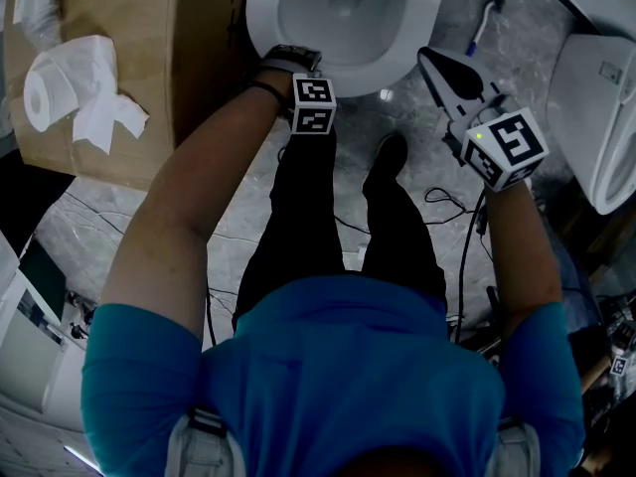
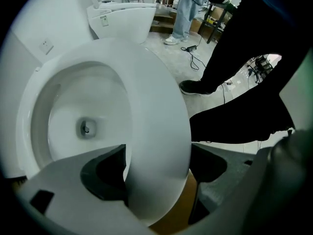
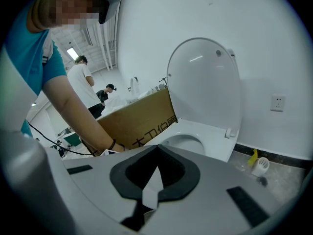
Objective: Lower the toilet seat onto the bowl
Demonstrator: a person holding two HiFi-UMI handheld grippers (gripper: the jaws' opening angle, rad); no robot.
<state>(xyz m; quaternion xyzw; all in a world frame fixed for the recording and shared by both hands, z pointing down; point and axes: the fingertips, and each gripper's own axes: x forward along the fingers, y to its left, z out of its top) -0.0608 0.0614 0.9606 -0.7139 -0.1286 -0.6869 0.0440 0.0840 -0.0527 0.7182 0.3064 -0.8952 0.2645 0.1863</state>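
The white toilet seat (image 1: 260, 18) lies flat on the bowl (image 1: 343, 8) at the top of the head view. In the right gripper view the lid (image 3: 205, 82) stands upright behind the seat (image 3: 200, 131). My left gripper (image 1: 288, 58) is at the seat's front left edge. In its own view the left gripper (image 2: 159, 153) straddles the seat ring (image 2: 151, 106): the ring fills most of the gap and cardboard shows past the right pad. My right gripper (image 1: 425, 56) hovers by the bowl's front right, shut and empty; its tips (image 3: 157, 148) meet.
A cardboard box (image 1: 149, 48) with a toilet paper roll (image 1: 55, 92) stands left of the bowl. A second toilet (image 1: 596, 97) is at the right, and a brush (image 1: 482, 23) stands between the two. Cables (image 1: 447, 202) run over the floor by my shoe (image 1: 388, 157). People stand far off (image 2: 188, 9).
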